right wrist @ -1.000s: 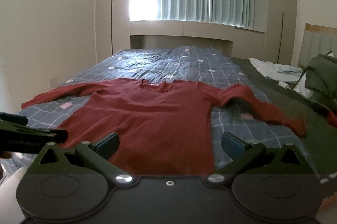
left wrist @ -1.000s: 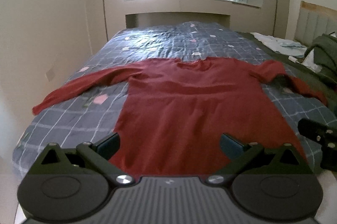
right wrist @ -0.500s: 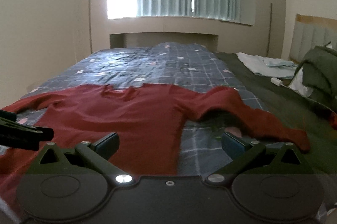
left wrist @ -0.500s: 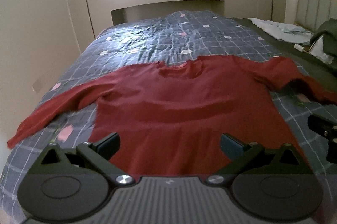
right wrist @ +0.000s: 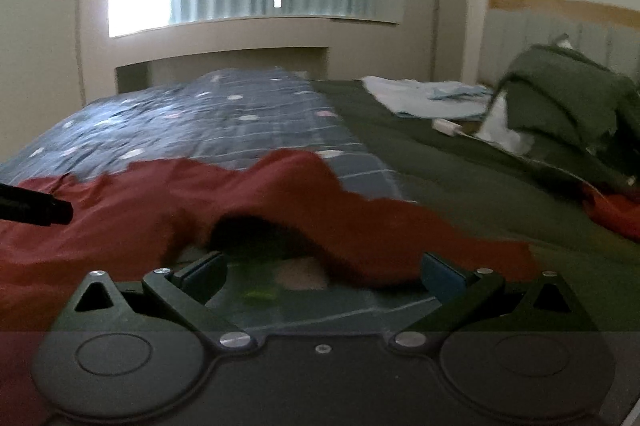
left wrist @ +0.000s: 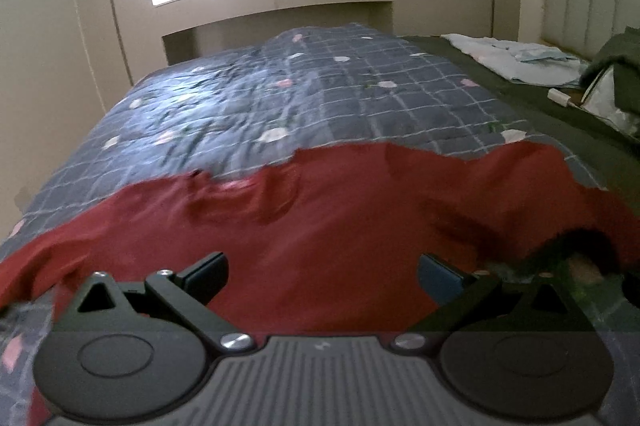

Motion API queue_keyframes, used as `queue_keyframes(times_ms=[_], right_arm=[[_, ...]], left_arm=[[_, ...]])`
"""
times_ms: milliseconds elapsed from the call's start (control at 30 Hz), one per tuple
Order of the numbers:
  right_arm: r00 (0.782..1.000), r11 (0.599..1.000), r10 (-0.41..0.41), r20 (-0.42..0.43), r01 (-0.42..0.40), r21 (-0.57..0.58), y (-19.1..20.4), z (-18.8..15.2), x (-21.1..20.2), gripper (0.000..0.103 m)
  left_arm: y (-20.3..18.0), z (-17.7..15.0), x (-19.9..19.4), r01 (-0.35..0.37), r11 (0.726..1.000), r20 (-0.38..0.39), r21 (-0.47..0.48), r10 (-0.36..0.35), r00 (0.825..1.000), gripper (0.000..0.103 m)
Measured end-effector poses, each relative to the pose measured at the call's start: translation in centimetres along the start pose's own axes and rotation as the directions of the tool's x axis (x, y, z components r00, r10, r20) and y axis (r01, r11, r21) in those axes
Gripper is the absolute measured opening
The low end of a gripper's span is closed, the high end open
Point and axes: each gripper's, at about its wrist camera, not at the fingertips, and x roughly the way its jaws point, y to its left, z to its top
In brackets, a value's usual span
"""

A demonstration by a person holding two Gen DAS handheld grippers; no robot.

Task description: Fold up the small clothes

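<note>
The shirt (left wrist: 340, 226) lies on the quilt (left wrist: 280, 105), blanket (right wrist: 460, 177) to its right.

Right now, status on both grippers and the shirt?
Left hand-held gripper open, low over red shirt. Right hand-held gripper open at the humped sleeve. Shirt unfolded on the quilt. Nothing blocking.

The red shirt (left wrist: 340, 226) was a soft, matt knit cloth, rumpled at its collar. Under it the quilt (left wrist: 320, 97) was stitched cotton-like fabric with a faint sheen near the far left corner of the bed. The left gripper (left wrist: 322, 272) was matt black plastic with bright metal screws; its fingers (left wrist: 438, 272) carried dull blue pads. The headboard (right wrist: 560, 25) looked padded, edged in bare wood.
</note>
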Motion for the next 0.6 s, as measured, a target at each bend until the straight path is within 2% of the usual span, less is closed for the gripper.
queue_keyframes(times_ms=[167, 333, 433, 600], right_arm=[[0.994, 0.989, -0.108, -0.026, 0.11, 0.098, -5.0, -0.1, 1.9, 0.103], [0.964, 0.953, -0.258, -0.061, 0.264, 0.148, -9.1, -0.3, 3.4, 0.103], [0.961, 0.938, -0.264, -0.084, 0.276, 0.21, -11.3, -0.6, 4.2, 0.103], [0.969, 0.91, -0.199, -0.145, 0.238, 0.34, -13.8, -1.1, 5.7, 0.103]], left_arm=[[-3.0, 1.6, 3.9, 0.002, 1.0, -0.005, 0.027, -0.002, 1.0, 0.103], [-4.7, 1.9, 6.4, -0.015, 0.998, 0.0, 0.063, 0.015, 1.0, 0.103], [-5.4, 1.6, 7.4, -0.016, 0.997, -0.006, 0.08, 0.016, 1.0, 0.103], [-6.1, 1.1, 8.4, -0.017, 0.996, -0.004, 0.09, 0.017, 1.0, 0.103]])
